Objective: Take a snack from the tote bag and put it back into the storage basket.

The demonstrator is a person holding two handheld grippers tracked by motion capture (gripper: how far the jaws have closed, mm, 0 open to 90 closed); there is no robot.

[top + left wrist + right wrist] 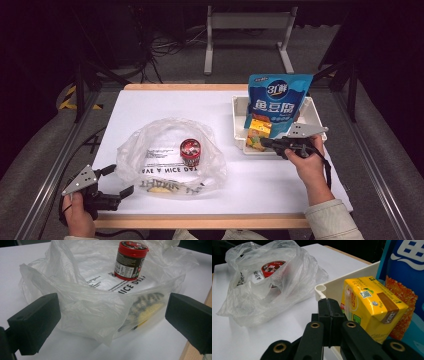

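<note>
The right gripper (pixel 266 143) sits at about three o'clock on the white desk (pixel 280 185), its jaws pressed flat together with nothing between them, their tips at the near-left corner of the cream plastic tray (pixel 237 122) and just beside the yellow drink carton (pixel 259 134); in the right gripper view the carton (pixel 372 307) is a glossy, sharp-edged box tilted inside the tray's smooth wall (pixel 334 287), with the jaw tips level with the rounded corner lip; whether they touch the carton I cannot tell. Behind the carton a shiny blue snack pouch (pixel 278 100) stands upright in the tray, soft-sided and flat-topped. At the desk's centre lies a crinkled, translucent plastic bag (pixel 165 132), its mouth spread open and printed lettering showing through the film; inside it stands a short round jar (pixel 190 151) with a red lid and a dark label, upright on the bag's floor; a yellow-and-black item (pixel 147 306) lies blurred under the film at the bag's near edge. The left gripper (pixel 117 181) rests at about seven o'clock, near the desk's wooden edge — jaws spread wide, empty — and in the left gripper view its two blocky black pads flank the bag's near wall (pixel 82 307) without pressing it.
</note>
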